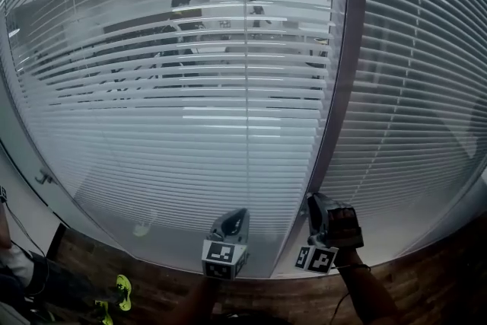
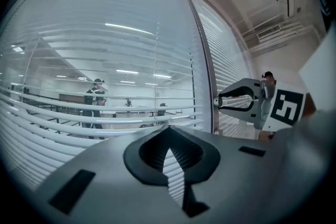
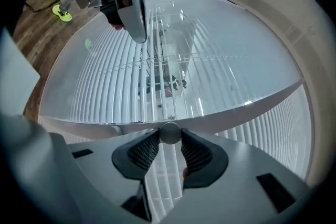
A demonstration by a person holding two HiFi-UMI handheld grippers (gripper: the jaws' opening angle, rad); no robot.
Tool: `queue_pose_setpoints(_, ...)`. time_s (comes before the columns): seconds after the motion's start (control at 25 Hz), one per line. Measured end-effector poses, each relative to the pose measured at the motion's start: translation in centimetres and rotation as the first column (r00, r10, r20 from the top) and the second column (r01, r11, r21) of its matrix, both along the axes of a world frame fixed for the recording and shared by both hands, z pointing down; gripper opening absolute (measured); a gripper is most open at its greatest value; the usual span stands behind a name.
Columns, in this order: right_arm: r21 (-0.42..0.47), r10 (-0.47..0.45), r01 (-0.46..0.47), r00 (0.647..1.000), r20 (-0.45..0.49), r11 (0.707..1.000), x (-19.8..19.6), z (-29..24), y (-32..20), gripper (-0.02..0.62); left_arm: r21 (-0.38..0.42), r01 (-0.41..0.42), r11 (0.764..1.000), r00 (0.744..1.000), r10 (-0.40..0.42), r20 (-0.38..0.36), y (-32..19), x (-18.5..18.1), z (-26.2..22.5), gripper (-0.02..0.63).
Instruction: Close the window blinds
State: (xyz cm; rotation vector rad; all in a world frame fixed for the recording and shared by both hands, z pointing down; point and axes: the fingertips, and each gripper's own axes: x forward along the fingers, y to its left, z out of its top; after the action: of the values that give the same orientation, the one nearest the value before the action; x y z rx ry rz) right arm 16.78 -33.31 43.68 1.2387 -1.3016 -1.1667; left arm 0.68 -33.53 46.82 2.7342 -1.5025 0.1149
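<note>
White slatted blinds (image 1: pixel 190 125) hang behind the left glass pane, with their upper slats tilted apart so the room beyond shows through. A second set (image 1: pixel 411 87) covers the right pane. On the upright frame (image 1: pixel 337 72) between the panes sits a small round grey knob (image 3: pixel 169 132). My right gripper (image 3: pixel 169 136) is shut on it, both ribbed pads (image 3: pixel 144 150) pressing its sides. In the head view that gripper (image 1: pixel 312 200) meets the frame low down. My left gripper (image 1: pixel 242 214) hovers just left of it before the left pane, its jaws (image 2: pixel 168 134) together and holding nothing.
A wooden floor (image 1: pixel 426 278) runs along the base of the glass. Yellow-green shoes (image 1: pixel 122 291) stand at the lower left, near a dark cable. A person (image 2: pixel 96 97) stands in the office behind the glass. A small fitting (image 1: pixel 44 179) sits on the far-left wall.
</note>
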Motion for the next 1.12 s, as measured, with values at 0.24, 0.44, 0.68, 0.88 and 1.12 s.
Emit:
queue_pose_setpoints(0.24, 0.036, -0.060, 0.056, 0.993, 0.103, 0.998, -0.1, -0.3, 0.7, 0.148, -0.002, 0.011, 1.000, 1.000, -0.012, -0.005, -0.2, 0.1, -0.4, 0.000)
queue_pose_setpoints(0.44, 0.041, -0.115, 0.110, 0.831, 0.544, 0.993, -0.2, -1.2, 1.8, 0.149, -0.017, 0.021, 1.000, 0.999, -0.021, -0.040, -0.2, 0.0, 0.1, 0.000)
queue_pose_setpoints(0.68, 0.067, -0.109, 0.165, 0.256, 0.961, 0.984, 1.1, -1.7, 1.1, 0.196, -0.027, 0.005, 1.000, 1.000, -0.005, -0.030, 0.0, 0.7, 0.4, 0.000)
queue_pose_setpoints(0.88, 0.113, -0.129, 0.121, 0.131, 0.983, 0.986, 1.7, -2.8, 0.6, 0.198, -0.021, 0.007, 1.000, 1.000, -0.007, -0.026, 0.2, 0.9, -0.1, 0.000)
queue_pose_setpoints(1.12, 0.064, -0.073, 0.106, 0.083, 0.994, 0.992, 1.8, -2.2, 0.1, 0.163, -0.020, 0.017, 1.000, 1.000, -0.018, -0.024, 0.2, 0.5, -0.2, 0.000)
